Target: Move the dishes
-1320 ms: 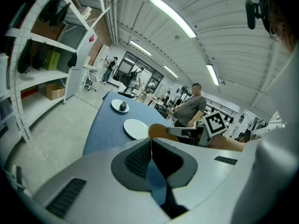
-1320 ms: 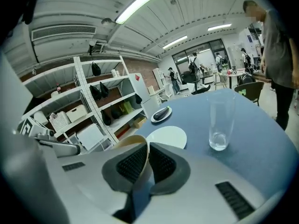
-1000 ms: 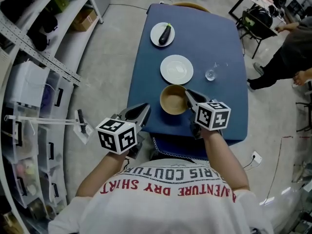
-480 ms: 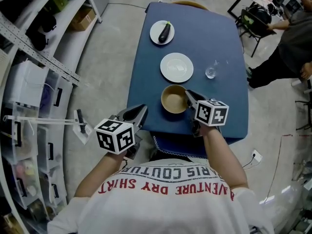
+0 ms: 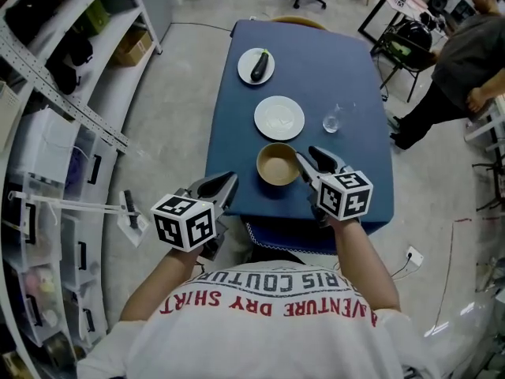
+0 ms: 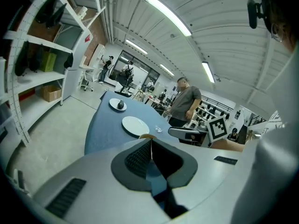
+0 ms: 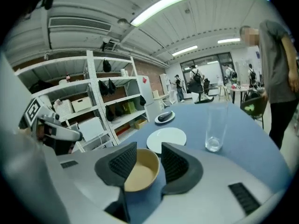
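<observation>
Right gripper (image 5: 306,154) is hovering at the right rim of the tan bowl (image 5: 278,164), and its jaws have just been opening: they are standing apart now, with the bowl's rim showing in the gap between them and neither pad pressing on it. That bowl is sitting upright and empty on the blue tabletop (image 5: 347,61), close to the middle of the near edge.

Left gripper (image 5: 226,181) is hanging off the tabletop's near-left corner, over the floor, with its jaws clenched together on nothing.

Beyond the bowl, an empty white plate (image 5: 279,118) is lying near the tabletop's centre, just apart from the bowl. A clear glass (image 5: 331,122) is standing upright beside that plate, toward the right edge. Farther on, near the far-left corner, a smaller plate (image 5: 246,71) is carrying a dark eggplant (image 5: 259,65).

White shelving (image 5: 47,77) is running along the floor well off the left edge, and a person in a grey top (image 5: 465,46) is standing off the far-right corner.
</observation>
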Demonstrator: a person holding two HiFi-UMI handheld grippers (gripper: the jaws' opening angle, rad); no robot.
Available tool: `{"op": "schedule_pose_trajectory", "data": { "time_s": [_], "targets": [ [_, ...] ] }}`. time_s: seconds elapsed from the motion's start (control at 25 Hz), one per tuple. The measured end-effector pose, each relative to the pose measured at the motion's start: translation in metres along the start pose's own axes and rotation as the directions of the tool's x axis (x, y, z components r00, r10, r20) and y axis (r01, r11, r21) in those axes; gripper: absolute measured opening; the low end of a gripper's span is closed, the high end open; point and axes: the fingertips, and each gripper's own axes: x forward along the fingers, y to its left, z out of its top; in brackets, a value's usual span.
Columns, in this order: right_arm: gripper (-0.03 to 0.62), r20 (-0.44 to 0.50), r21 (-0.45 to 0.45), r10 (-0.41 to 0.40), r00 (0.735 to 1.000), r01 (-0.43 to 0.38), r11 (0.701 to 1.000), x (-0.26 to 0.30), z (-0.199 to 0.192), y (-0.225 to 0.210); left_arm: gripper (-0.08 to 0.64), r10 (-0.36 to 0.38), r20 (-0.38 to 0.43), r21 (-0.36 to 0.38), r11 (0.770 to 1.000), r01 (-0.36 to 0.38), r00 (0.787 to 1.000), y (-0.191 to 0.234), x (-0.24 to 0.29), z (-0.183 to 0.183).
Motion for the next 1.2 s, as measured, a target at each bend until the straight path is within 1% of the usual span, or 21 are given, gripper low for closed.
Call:
{"op": "schedule_pose_trajectory", "data": {
  "time_s": [0.12,0.2,0.24,0.28,0.36,0.44,0.64,0.8,0.88,1.0,1.2],
  "targets": [
    [0.158,0.037,-0.122,0.039,0.999,-0.035,0.992,-0.027,0.020,0.025,0.029,-0.037,0.021,0.024,0.999,0.036,0.999,-0.016,-0.007,0.009],
    [0.142,0.070,-0.172,0.074,0.995,-0.061,0.983,-0.046,0.033,0.043,0.029,-0.063,0.040,0.045,0.997,0.061,0.997,-0.027,-0.014,0.017],
    [0.121,0.092,-0.183,0.090,0.992,-0.072,0.981,-0.055,0.039,0.052,0.029,-0.076,0.049,0.059,0.996,0.073,0.996,-0.033,-0.018,0.021],
    [0.085,0.115,-0.184,0.106,0.988,-0.084,0.979,-0.065,0.044,0.061,0.029,-0.087,0.058,0.076,0.994,0.082,0.995,-0.039,-0.021,0.025],
    [0.071,0.153,-0.184,0.140,0.978,-0.111,0.977,-0.081,0.051,0.077,0.029,-0.101,0.070,0.117,0.989,0.092,0.992,-0.049,-0.028,0.030],
    [0.057,0.172,-0.197,0.168,0.971,-0.133,0.971,-0.094,0.053,0.091,0.029,-0.109,0.081,0.150,0.984,0.096,0.991,-0.058,-0.036,0.033],
    [0.025,0.164,-0.237,0.258,0.952,-0.215,0.947,-0.112,0.045,0.123,0.029,-0.146,0.126,0.199,0.973,0.119,0.981,-0.078,-0.059,0.043],
    [0.023,0.159,-0.220,0.275,0.948,-0.238,0.946,-0.115,0.035,0.134,0.029,-0.173,0.136,0.253,0.958,0.134,0.976,-0.091,-0.069,0.046],
    [0.023,0.159,-0.220,0.277,0.948,-0.239,0.946,-0.115,0.033,0.137,0.029,-0.178,0.130,0.257,0.956,0.140,0.976,-0.092,-0.069,0.044],
    [0.023,0.163,-0.238,0.284,0.945,-0.241,0.941,-0.115,0.034,0.138,0.029,-0.175,0.129,0.241,0.960,0.140,0.976,-0.089,-0.067,0.043],
    [0.023,0.173,-0.237,0.282,0.944,-0.238,0.942,-0.114,0.035,0.134,0.029,-0.175,0.135,0.239,0.961,0.140,0.975,-0.086,-0.063,0.043]
  ]
}}
